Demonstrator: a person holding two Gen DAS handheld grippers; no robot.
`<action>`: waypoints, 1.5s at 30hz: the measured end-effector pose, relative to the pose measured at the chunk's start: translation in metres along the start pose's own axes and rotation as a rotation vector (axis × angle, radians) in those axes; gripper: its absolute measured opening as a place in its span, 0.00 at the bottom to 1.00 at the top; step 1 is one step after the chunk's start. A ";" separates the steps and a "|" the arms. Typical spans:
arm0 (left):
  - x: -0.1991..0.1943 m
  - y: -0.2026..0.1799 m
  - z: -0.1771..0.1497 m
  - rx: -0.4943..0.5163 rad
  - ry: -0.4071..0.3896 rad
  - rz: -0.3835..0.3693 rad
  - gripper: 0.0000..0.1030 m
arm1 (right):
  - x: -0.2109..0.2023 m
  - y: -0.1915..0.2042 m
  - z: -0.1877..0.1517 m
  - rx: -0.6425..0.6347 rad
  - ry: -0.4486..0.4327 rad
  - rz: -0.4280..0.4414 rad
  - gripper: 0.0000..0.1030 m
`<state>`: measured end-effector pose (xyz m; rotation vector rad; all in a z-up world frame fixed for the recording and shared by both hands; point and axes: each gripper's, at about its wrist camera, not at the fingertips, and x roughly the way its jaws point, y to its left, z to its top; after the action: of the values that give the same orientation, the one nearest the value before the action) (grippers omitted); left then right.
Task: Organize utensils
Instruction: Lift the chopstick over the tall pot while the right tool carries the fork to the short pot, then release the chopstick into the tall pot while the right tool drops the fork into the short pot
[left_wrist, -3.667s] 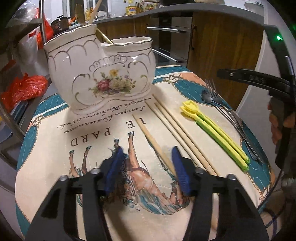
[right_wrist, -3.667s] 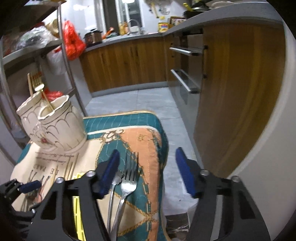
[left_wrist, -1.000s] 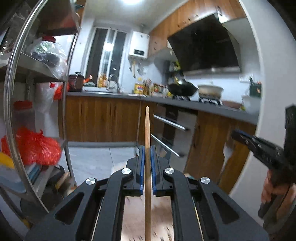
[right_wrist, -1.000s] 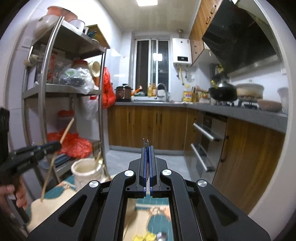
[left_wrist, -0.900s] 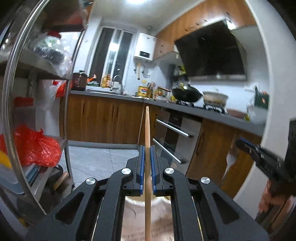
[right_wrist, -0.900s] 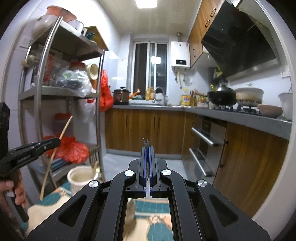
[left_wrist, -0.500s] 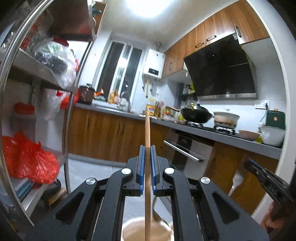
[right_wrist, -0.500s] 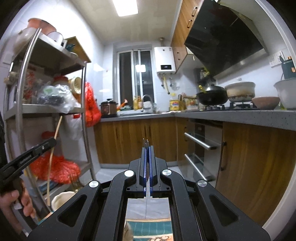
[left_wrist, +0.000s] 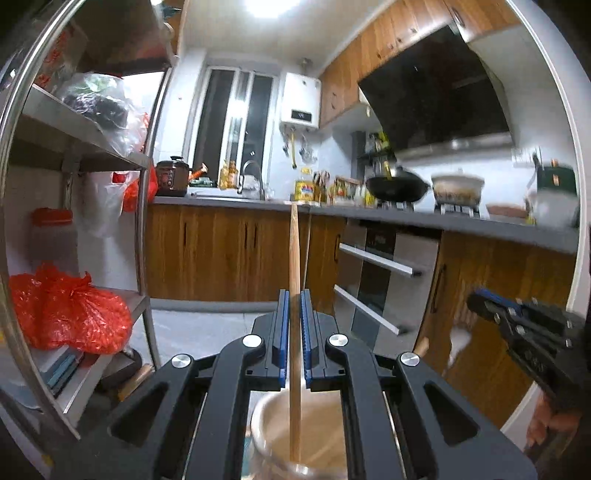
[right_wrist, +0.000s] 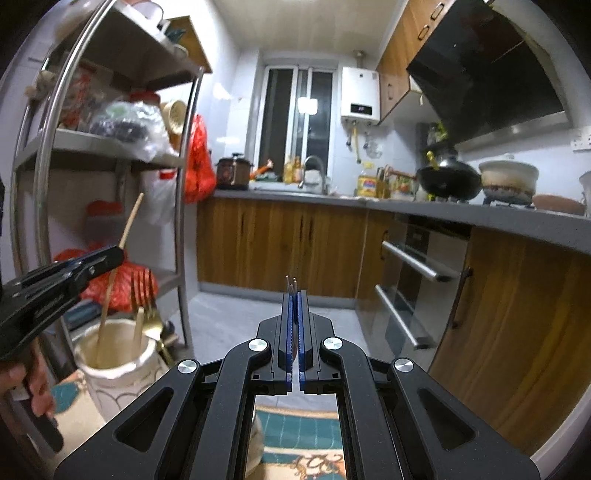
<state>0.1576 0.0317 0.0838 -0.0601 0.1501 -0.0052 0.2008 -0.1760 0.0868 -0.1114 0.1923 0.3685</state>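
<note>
My left gripper (left_wrist: 294, 297) is shut on a wooden chopstick (left_wrist: 294, 254) that stands upright. The chopstick's lower end dips into the mouth of the white ceramic holder (left_wrist: 275, 424) right below. In the right wrist view the holder (right_wrist: 114, 363) stands at lower left with a gold fork (right_wrist: 142, 295) in it, and the left gripper (right_wrist: 110, 258) hangs just above it. My right gripper (right_wrist: 294, 295) is shut on thin metal utensil handles (right_wrist: 291, 283) whose tips poke up between the pads. The right gripper (left_wrist: 480, 301) appears at the right of the left wrist view, a pale utensil head (left_wrist: 458, 341) blurred below it.
A steel shelf rack (right_wrist: 44, 155) with red bags stands close on the left. Wooden cabinets and an oven front (right_wrist: 417, 280) lie ahead and to the right. The teal patterned cloth (right_wrist: 295, 439) covers the table under my right gripper.
Both grippers have moved forward and a little down. The holder's mouth has come under the left gripper, with the chopstick's end inside it. In the right view the holder looms larger.
</note>
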 end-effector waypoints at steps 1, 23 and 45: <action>-0.001 -0.001 -0.002 0.010 0.015 -0.002 0.06 | 0.002 0.001 -0.002 -0.003 0.011 0.005 0.03; -0.004 -0.001 -0.018 0.033 0.147 0.022 0.16 | 0.016 -0.003 -0.018 0.034 0.118 0.055 0.03; -0.072 -0.001 -0.015 0.036 0.092 0.024 0.95 | -0.049 -0.057 -0.004 0.258 0.041 0.088 0.95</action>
<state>0.0838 0.0310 0.0796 -0.0225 0.2429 0.0136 0.1766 -0.2466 0.0969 0.1440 0.2840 0.4258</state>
